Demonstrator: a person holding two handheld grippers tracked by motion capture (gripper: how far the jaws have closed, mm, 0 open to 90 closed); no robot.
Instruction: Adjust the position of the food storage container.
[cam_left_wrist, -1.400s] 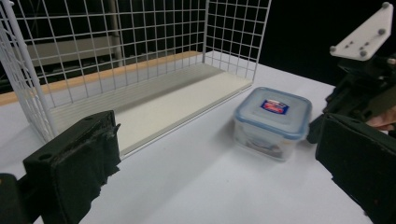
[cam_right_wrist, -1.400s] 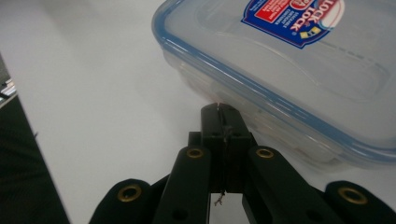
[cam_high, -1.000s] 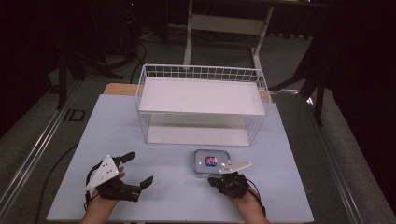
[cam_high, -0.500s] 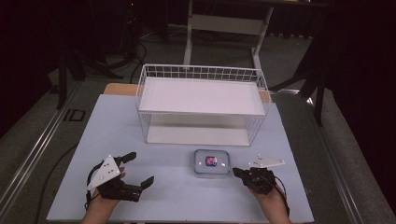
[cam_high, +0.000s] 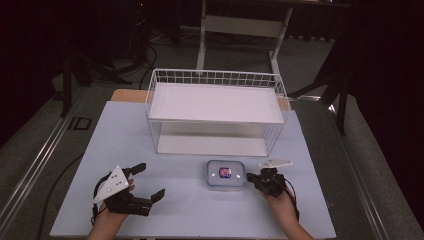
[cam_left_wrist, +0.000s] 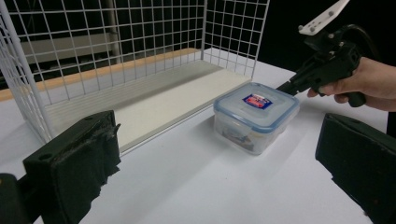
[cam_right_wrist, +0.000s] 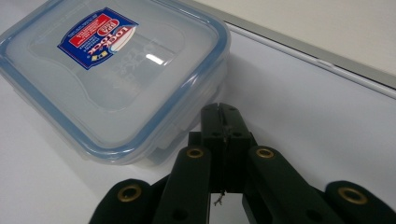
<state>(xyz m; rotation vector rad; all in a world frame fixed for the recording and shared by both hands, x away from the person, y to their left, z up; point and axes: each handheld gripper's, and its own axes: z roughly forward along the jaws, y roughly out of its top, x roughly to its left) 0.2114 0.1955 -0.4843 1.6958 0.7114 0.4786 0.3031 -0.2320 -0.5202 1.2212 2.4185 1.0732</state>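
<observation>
container (cam_right_wrist: 112, 79) cut off, label text blurred

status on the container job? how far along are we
Early. Done: nothing visibly; the lidded container sits on the table in front of the wire basket, lid on. In hand: the right hand-held gripper, jaws shut, has its tip at the container's side, apparently touching or nudging it. The left hand-held gripper is open, off to the side, holding nothing. Left: any grasp or move of the container, probably toward the basket.
</observation>
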